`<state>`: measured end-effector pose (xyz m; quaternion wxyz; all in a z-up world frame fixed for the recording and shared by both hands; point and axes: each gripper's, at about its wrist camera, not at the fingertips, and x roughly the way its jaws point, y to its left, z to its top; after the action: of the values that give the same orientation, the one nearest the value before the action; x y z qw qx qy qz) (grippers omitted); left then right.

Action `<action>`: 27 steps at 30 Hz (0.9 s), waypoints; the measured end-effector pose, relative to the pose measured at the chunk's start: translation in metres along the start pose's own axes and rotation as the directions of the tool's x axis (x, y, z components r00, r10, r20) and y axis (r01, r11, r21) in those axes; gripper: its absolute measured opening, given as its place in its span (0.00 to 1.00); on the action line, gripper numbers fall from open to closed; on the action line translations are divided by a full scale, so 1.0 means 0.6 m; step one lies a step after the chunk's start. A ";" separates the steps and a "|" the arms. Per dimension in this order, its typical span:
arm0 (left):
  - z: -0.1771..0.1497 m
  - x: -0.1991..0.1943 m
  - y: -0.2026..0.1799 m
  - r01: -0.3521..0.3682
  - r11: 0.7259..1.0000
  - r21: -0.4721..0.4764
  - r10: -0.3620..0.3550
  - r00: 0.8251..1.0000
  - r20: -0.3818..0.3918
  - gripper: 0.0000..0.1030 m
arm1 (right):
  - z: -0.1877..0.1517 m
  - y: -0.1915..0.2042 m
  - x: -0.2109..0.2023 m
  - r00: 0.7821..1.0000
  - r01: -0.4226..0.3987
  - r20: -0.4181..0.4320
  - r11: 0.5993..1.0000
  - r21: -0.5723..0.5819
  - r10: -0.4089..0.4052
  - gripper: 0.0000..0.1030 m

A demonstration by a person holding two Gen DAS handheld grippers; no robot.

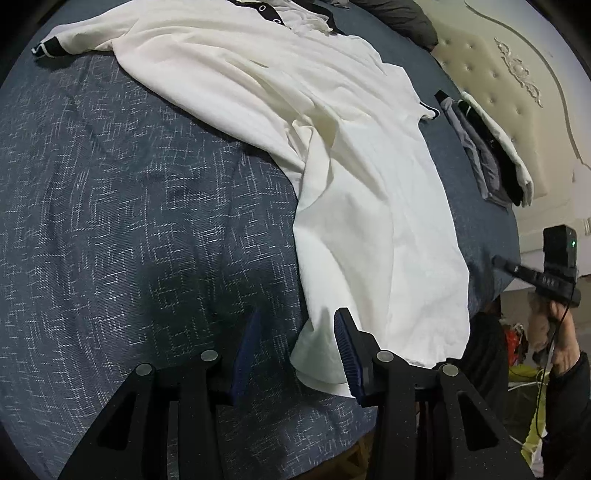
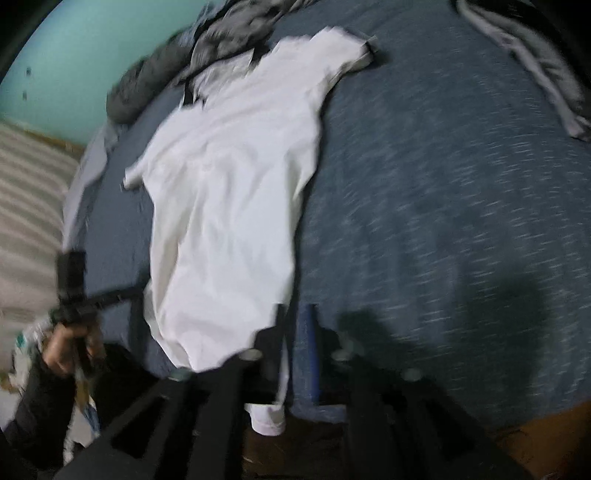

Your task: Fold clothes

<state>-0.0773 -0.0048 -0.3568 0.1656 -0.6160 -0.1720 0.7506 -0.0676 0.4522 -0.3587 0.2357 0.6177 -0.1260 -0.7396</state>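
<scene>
Your left gripper [image 1: 299, 354] sits at the near edge of the bed [image 1: 129, 221]. Its two blue pads are wide apart, and a corner of the white shirt [image 1: 351, 184] lies between them. One pad [image 1: 347, 350] touches the cloth, but the pads do not pinch it.

Your right gripper [image 2: 295, 350] is at the near edge of the bed too, by the other bottom corner of the shirt [image 2: 229, 203]. That picture is blurry. Its fingers look close together, with a strip of white cloth between them, but you cannot tell if they really hold it. A bit of the hem hangs down over the bed's edge.

The shirt lies spread out on the blue bedspread, collar toward the far edge, with dark bands on its short sleeves. A stack of folded clothes [image 1: 491, 147] rests by the headboard [image 1: 517, 74]. A pile of grey clothes [image 2: 221, 33] sits at the far edge, just past the shirt's collar.
</scene>
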 end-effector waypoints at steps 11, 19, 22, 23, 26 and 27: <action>0.001 -0.041 0.013 -0.022 1.000 -0.012 0.022 0.999 0.044 0.44 | -0.023 0.042 0.088 0.995 0.031 -0.092 0.998 -0.058 -0.036 0.04; -0.002 -0.033 0.019 -0.011 1.000 -0.017 0.012 0.999 0.032 0.44 | -0.001 0.010 -0.017 0.996 0.071 0.049 0.997 -0.038 -0.070 0.03; -0.002 -0.022 0.006 -0.001 1.000 -0.002 0.001 1.000 0.022 0.46 | 0.016 -0.016 -0.052 0.988 0.128 0.086 0.992 -0.015 -0.126 0.03; -0.001 -0.018 0.002 0.001 1.000 0.004 -0.001 1.000 0.019 0.48 | 0.021 -0.027 -0.060 0.985 0.147 0.095 0.989 0.000 -0.147 0.03; 0.003 -0.008 -0.010 0.015 1.000 0.008 -0.015 1.000 0.013 0.49 | 0.027 -0.048 -0.070 0.979 0.167 0.110 0.985 0.041 -0.171 0.03; 0.004 -0.004 -0.013 0.021 1.000 0.009 -0.021 1.000 0.011 0.49 | 0.029 -0.054 -0.073 0.978 0.171 0.114 0.984 0.046 -0.175 0.03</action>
<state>-0.0788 0.0011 -0.3506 0.1755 -0.6093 -0.1761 0.7529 -0.0854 0.5001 -0.3329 0.1514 0.5858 -0.0987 -0.7901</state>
